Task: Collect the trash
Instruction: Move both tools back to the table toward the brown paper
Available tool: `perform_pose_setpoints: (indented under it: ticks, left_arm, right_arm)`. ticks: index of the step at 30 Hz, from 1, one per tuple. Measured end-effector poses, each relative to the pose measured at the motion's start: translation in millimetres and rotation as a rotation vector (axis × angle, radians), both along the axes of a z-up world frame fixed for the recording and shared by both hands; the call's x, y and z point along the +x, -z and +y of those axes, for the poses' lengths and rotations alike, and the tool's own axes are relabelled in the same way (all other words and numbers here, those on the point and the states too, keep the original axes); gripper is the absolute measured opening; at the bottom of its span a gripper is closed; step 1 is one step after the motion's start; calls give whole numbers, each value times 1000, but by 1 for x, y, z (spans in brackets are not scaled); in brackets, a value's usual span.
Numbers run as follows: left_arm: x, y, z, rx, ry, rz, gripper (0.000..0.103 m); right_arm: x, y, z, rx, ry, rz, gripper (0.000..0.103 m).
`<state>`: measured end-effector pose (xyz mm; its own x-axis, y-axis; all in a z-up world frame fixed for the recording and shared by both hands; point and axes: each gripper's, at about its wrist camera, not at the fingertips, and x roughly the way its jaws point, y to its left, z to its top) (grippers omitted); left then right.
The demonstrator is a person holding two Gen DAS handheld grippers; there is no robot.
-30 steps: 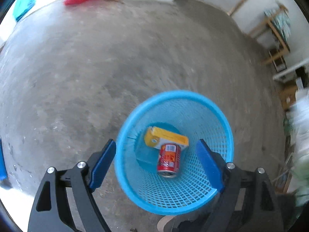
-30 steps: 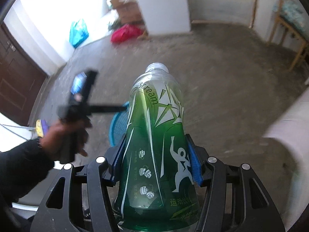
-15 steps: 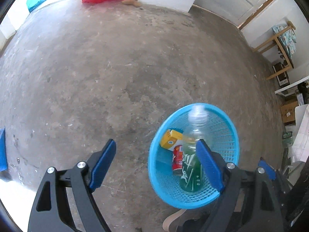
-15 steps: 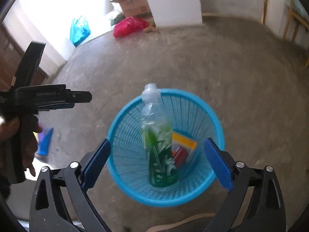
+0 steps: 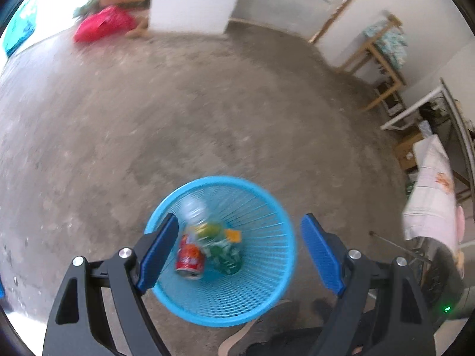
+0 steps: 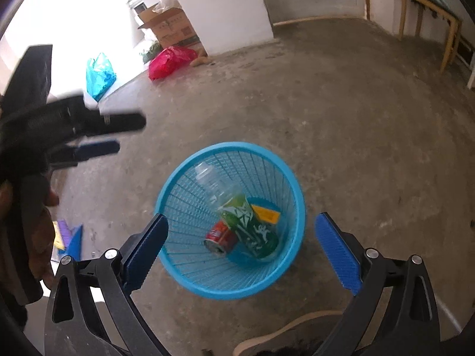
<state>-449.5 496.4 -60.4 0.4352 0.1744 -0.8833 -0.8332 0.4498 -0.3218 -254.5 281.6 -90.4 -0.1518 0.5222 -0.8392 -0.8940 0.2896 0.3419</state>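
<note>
A blue mesh basket (image 5: 276, 207) (image 6: 297, 184) stands on the concrete floor. Inside it a green drink bottle (image 5: 225, 255) (image 6: 255, 231) leans with its cap up against the wall, beside a red can (image 5: 190, 259) (image 6: 221, 235) and a yellow carton (image 5: 233, 235) (image 6: 265, 213). My left gripper (image 5: 240, 222) hovers open above the basket, holding nothing. My right gripper (image 6: 242, 219) is also above the basket, jaws wide open and empty. In the right wrist view the left gripper (image 6: 112, 136) shows blurred at the left edge, held by a hand.
A red bag (image 5: 101, 23) (image 6: 169, 60), a teal bag (image 6: 99, 74) and cardboard boxes (image 6: 169, 26) lie by a white pillar (image 5: 193, 0) at the far side. A wooden chair (image 5: 380, 56) stands at the right wall. A shoe tip (image 6: 297, 329) is near the basket.
My right gripper opened and let go of the green bottle, which dropped into the basket and tipped against its wall. My left gripper rose, so the basket looks smaller.
</note>
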Motion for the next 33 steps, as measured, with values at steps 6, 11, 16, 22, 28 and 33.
perform_pose_setpoints:
  ticks: [6, 11, 16, 22, 28, 33]
  left_arm:
    - [38, -44, -9, 61, 54, -55, 83]
    - [80, -82, -23, 119, 103, -124, 83]
    - [131, -113, -52, 143, 190, -191, 84]
    - [231, -152, -138, 201, 460, -269, 87]
    - [339, -180, -277, 219, 833, -353, 90]
    - [419, -183, -397, 216, 1105, -371, 92]
  right_arm:
    - [20, -43, -25, -12, 68, -63, 95]
    - [50, -103, -68, 42, 161, -107, 95]
    - [93, -176, -138, 128, 273, -188, 95]
    - [168, -202, -250, 91, 548, -267, 95]
    - [237, -191, -380, -18, 823, -274, 95]
    - [288, -202, -466, -92, 960, -311, 95]
